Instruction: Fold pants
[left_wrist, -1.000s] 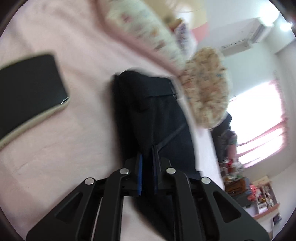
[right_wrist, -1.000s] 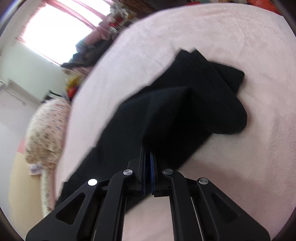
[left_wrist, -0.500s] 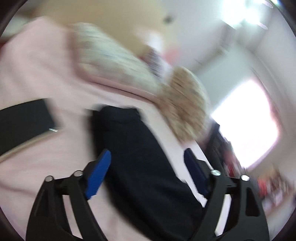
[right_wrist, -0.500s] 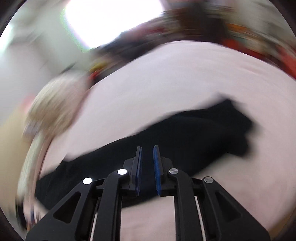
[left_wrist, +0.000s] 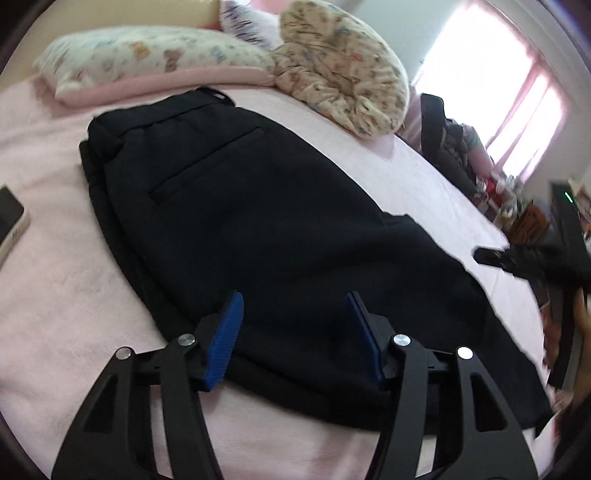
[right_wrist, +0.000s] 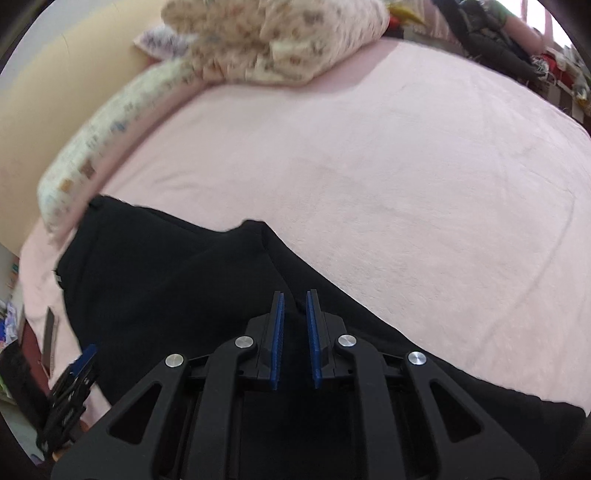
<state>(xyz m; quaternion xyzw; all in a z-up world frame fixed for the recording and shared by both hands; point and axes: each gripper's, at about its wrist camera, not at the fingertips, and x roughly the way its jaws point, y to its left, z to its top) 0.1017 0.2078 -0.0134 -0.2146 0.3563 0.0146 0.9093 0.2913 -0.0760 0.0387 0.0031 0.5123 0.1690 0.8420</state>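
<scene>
Black pants lie folded lengthwise on the pink bed, waistband towards the pillows, back pocket up. My left gripper is wide open just above the pants near their front edge, holding nothing. In the right wrist view the pants fill the lower left. My right gripper hovers over the pants with its blue pads a narrow gap apart and nothing between them. The right gripper also shows at the right edge of the left wrist view.
A pink blanket covers the bed. Patterned pillows and a bundled floral quilt lie at the head. A phone lies left of the pants. Clutter and a bright window stand beyond the bed's right side.
Both grippers let go of the pants, which now lie flat. The left gripper opened wide; the right opened slightly and swung round to face the pillows.
</scene>
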